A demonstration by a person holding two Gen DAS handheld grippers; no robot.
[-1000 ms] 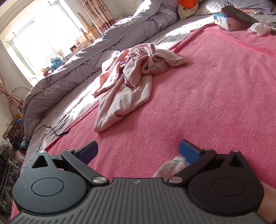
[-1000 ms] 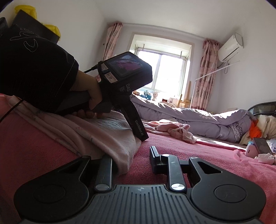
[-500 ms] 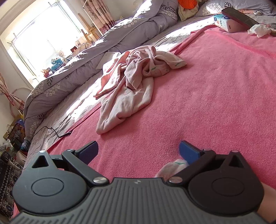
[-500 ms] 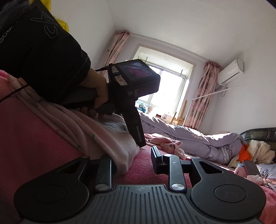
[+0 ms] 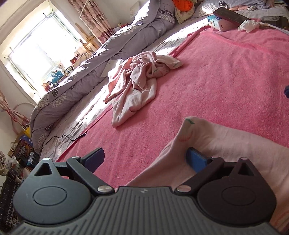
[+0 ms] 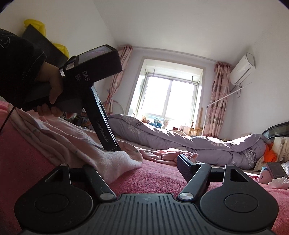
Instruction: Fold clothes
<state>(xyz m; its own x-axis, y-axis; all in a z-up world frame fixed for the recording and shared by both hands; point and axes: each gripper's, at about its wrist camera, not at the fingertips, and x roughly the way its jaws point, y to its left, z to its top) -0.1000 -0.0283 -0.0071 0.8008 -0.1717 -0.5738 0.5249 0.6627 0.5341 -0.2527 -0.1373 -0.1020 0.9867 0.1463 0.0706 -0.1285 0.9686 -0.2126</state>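
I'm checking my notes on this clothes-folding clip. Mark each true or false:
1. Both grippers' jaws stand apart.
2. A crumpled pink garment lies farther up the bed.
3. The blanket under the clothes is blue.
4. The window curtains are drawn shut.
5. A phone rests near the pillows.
1. True: the left gripper and right gripper are both open; the right jaws are opening beside the pale pink garment.
2. True: the crumpled garment.
3. False: the blanket is pink.
4. False: the curtains hang at the sides.
5. True: the phone.
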